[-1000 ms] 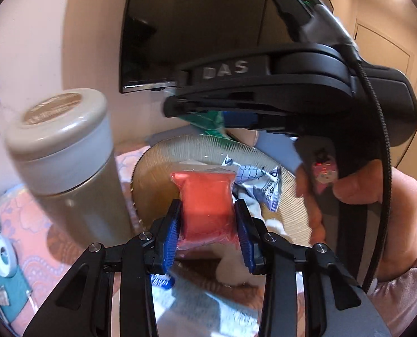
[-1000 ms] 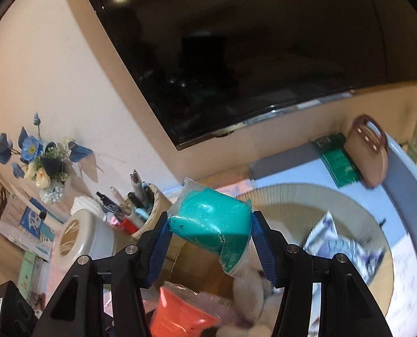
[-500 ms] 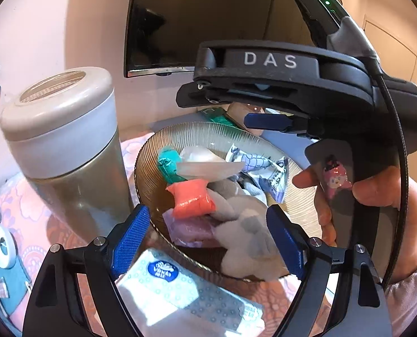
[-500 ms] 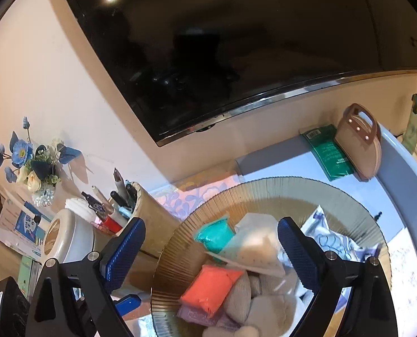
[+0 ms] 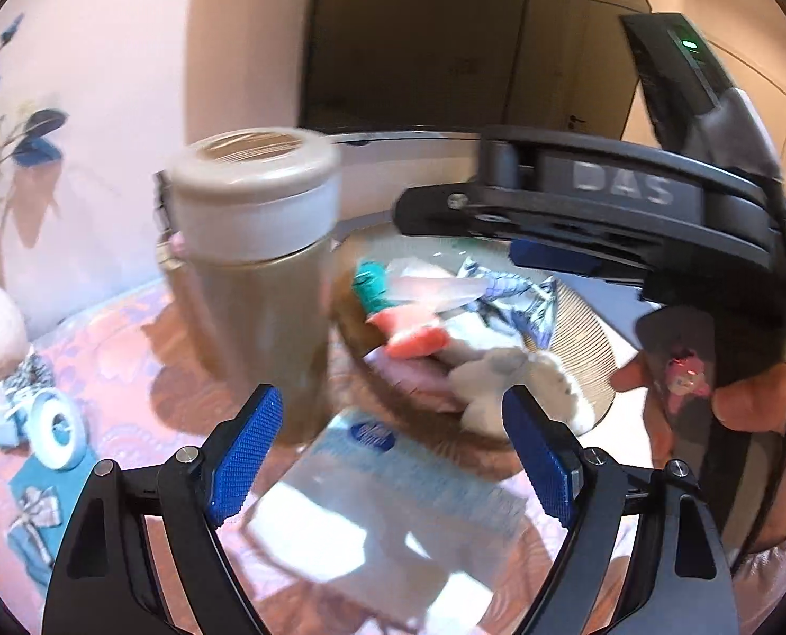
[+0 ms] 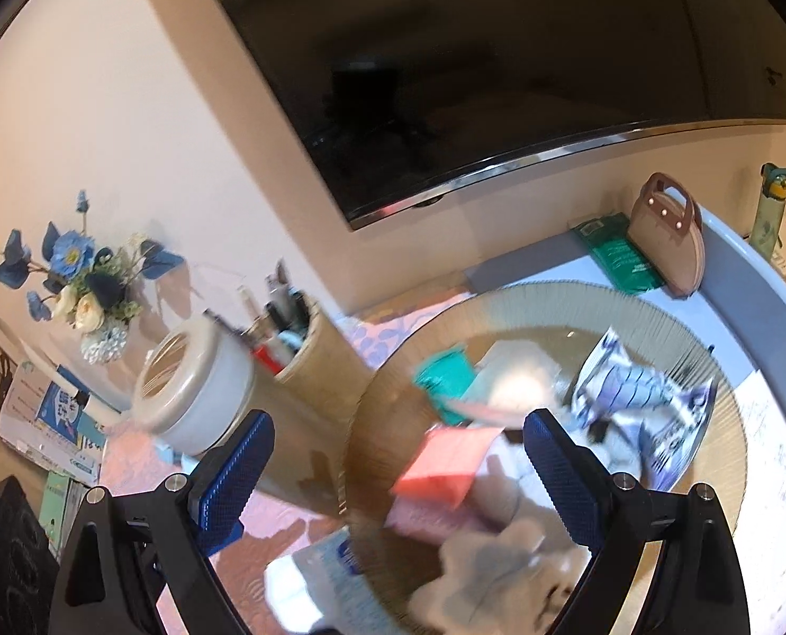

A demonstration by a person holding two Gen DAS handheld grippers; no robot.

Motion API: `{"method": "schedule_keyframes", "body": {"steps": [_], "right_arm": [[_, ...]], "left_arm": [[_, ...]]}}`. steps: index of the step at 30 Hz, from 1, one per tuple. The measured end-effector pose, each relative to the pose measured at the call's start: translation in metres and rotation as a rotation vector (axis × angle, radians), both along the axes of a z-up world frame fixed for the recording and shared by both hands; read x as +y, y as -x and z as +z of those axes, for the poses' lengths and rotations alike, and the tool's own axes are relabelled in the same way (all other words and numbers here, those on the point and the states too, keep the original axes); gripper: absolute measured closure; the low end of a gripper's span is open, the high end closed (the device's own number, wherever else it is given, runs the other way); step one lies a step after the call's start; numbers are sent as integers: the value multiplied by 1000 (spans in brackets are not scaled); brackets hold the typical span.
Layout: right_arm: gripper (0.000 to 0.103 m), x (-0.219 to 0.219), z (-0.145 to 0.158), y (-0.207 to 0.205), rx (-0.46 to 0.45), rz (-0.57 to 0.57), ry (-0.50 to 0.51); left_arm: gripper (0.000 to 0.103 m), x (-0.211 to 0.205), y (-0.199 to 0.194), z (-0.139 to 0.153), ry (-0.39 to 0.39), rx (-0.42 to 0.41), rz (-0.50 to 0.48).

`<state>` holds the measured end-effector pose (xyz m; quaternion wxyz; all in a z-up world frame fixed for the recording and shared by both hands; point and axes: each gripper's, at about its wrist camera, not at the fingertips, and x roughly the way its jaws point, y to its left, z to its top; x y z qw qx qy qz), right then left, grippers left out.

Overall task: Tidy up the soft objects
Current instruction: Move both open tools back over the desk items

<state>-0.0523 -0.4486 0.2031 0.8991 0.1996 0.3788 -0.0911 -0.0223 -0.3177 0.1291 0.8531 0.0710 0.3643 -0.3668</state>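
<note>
A ribbed tan bowl (image 6: 594, 299) holds several soft things: an orange packet (image 6: 445, 465), a teal packet (image 6: 445, 370), a blue-patterned wrapper (image 6: 636, 397) and a grey plush toy (image 6: 498, 566). In the left wrist view the bowl (image 5: 588, 338) sits right of centre with the orange packet (image 5: 414, 338), teal packet (image 5: 374, 286) and plush (image 5: 514, 381). My left gripper (image 5: 393, 455) is open and empty, above a tissue pack (image 5: 393, 481). My right gripper (image 6: 393, 476) is open and empty over the bowl's near left side; its body (image 5: 631, 211) fills the upper right of the left view.
A tall beige canister (image 5: 255, 243) stands left of the bowl, also in the right view (image 6: 191, 386). A pen holder (image 6: 308, 338), blue flowers (image 6: 86, 275), a brown handbag (image 6: 668, 238) and a wall TV (image 6: 472, 53) lie behind. A tape roll (image 5: 56, 428) lies at left.
Both grippers opened and dropped the orange and teal packets into the bowl, then drew back. The left view has since swung left and away, with motion blur.
</note>
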Motion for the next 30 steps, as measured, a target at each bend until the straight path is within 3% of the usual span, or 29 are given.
{"method": "schedule_keyframes", "body": {"steps": [9, 18, 26, 30], "right_arm": [[8, 62, 2, 9, -32, 50, -52], [8, 153, 2, -12, -55, 193, -42], [8, 213, -33, -50, -26, 294, -84], [8, 231, -57, -68, -7, 309, -87]], "left_arm": [[19, 66, -1, -6, -63, -10, 119], [19, 163, -31, -35, -87, 65, 305], [19, 248, -58, -72, -88, 159, 472], [19, 271, -64, -91, -65, 212, 498]]}}
